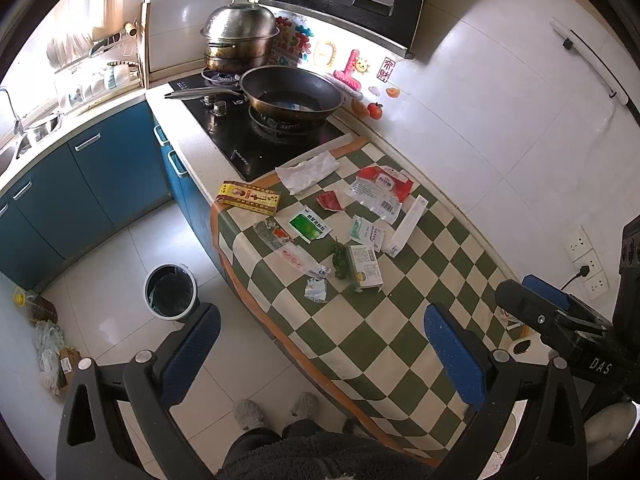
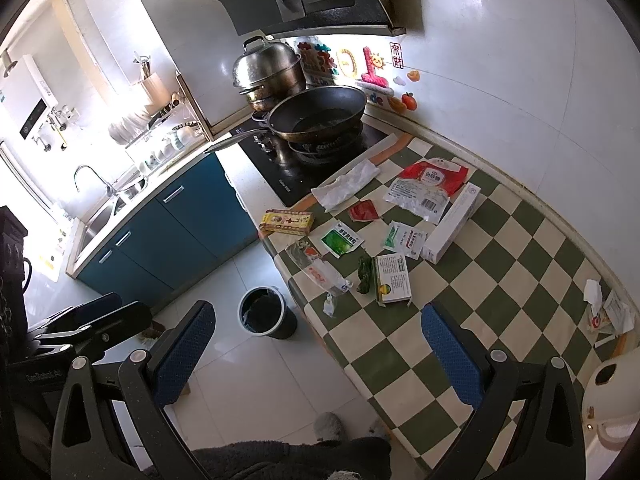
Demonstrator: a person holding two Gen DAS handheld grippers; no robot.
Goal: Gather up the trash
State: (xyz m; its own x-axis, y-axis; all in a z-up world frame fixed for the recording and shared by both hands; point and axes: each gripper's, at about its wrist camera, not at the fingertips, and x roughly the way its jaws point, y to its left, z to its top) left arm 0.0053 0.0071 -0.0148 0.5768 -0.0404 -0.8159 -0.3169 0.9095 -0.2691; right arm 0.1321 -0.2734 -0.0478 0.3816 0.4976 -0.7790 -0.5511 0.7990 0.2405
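Note:
Trash lies scattered on a green-and-cream checked cloth (image 1: 384,320) (image 2: 500,248) on the counter: a yellow box (image 1: 248,197) (image 2: 287,221), a crumpled tissue (image 1: 308,171) (image 2: 346,184), a red-and-white bag (image 1: 380,188) (image 2: 428,186), a green sachet (image 1: 310,226) (image 2: 341,240), a medicine box (image 1: 365,266) (image 2: 394,278), a long white box (image 1: 406,226) (image 2: 452,224) and a clear wrapper (image 1: 292,254) (image 2: 320,270). A lined bin (image 1: 171,291) (image 2: 265,312) stands on the floor. My left gripper (image 1: 320,344) and right gripper (image 2: 318,344) are both open and empty, held above the counter's near edge.
A black wok (image 1: 290,94) (image 2: 320,114) and a steel steamer pot (image 1: 240,36) (image 2: 270,70) sit on the hob beyond the cloth. Blue cabinets (image 1: 92,172) and a sink (image 2: 108,204) lie left. More wrappers (image 2: 608,308) sit at the cloth's right edge. A white appliance (image 2: 608,396) stands near right.

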